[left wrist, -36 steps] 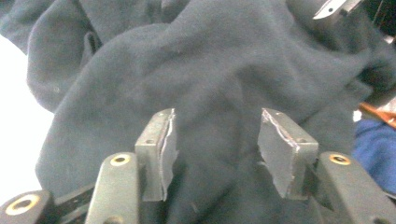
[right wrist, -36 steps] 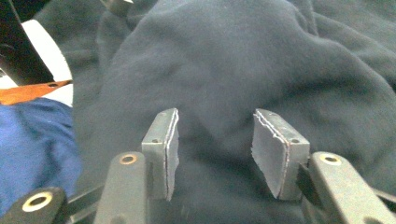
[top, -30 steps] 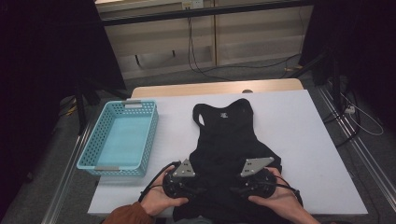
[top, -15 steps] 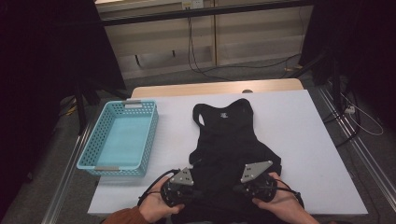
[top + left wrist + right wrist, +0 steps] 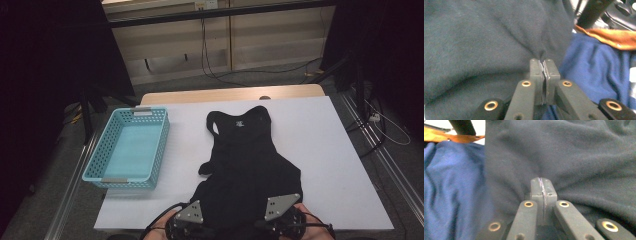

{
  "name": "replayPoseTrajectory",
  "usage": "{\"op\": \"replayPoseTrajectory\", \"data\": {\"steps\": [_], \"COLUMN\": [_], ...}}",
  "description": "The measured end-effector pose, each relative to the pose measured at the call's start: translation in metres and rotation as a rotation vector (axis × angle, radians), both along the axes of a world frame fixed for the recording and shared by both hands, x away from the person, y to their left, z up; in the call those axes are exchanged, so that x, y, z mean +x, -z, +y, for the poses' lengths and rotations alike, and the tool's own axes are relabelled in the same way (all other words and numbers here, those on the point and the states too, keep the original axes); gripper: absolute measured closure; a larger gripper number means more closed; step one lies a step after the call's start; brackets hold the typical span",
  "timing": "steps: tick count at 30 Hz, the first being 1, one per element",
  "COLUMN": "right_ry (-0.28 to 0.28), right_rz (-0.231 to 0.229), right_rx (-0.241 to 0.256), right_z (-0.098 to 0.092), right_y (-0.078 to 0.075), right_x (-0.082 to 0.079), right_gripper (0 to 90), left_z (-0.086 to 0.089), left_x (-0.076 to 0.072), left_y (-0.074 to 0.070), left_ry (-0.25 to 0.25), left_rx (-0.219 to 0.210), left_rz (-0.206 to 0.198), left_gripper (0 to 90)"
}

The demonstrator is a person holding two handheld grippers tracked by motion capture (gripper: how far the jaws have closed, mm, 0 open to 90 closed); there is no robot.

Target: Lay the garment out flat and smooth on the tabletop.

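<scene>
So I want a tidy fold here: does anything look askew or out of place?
The black sleeveless garment lies rumpled, with a bunched fold at its left side; both grippers, left and right, pinch its near hem.

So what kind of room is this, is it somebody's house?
Probably not a house; more likely a lab or recording room. A black garment lies on a plain white table beside a blue basket, with loose cables on the floor.

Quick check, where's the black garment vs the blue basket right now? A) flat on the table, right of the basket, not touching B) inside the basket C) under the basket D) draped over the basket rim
A: the black garment lies on the white table, with bare tabletop between it and the blue basket.
</scene>
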State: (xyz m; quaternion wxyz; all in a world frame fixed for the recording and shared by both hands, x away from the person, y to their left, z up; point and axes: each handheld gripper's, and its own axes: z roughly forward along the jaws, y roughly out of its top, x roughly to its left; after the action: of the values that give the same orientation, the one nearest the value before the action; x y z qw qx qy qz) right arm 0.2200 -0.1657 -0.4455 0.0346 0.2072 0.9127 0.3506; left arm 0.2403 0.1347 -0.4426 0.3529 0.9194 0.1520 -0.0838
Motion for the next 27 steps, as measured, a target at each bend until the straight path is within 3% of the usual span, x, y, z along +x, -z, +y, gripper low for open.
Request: {"op": "replayPoseTrajectory", "data": {"steps": [4,6,8,10,15,17,21,27], "right_ry": [0.017,0.039,0.075,0.110,0.208,0.256,0.359,0.486], "right_rz": [0.001,-0.007,-0.026,-0.044,-0.089,-0.099,-0.103,-0.118], "right_rx": [0.009,0.024,0.040,0.060,0.111,0.120,0.126,0.082], "right_z": [-0.002,-0.003,-0.006,-0.010,-0.028,-0.038,-0.060,-0.095], "right_y": [-0.001,-0.003,-0.005,-0.008,-0.017,-0.019,-0.021,-0.021], "right_x": [-0.009,-0.008,-0.004,0.001,0.016,0.023,0.038,0.052], "right_gripper": [89.6,78.6,67.4,62.0,55.5,55.8,60.5,72.0], "left_z": [0.004,0.006,0.007,0.009,0.015,0.017,0.021,0.027], "left_x": [-0.007,-0.005,0.001,0.006,0.023,0.031,0.048,0.071], "left_y": [-0.001,-0.002,-0.005,-0.008,-0.016,-0.017,-0.017,-0.015], "left_ry": [-0.004,-0.031,-0.050,-0.074,-0.141,-0.179,-0.233,-0.283], "left_rx": [0.009,-0.030,-0.045,-0.058,-0.099,-0.091,-0.063,-0.043], "left_rz": [0.000,0.010,-0.003,-0.023,-0.080,-0.110,-0.155,-0.174], "left_gripper": [86.7,81.9,73.0,65.7,58.3,50.8,51.8,58.0]}}
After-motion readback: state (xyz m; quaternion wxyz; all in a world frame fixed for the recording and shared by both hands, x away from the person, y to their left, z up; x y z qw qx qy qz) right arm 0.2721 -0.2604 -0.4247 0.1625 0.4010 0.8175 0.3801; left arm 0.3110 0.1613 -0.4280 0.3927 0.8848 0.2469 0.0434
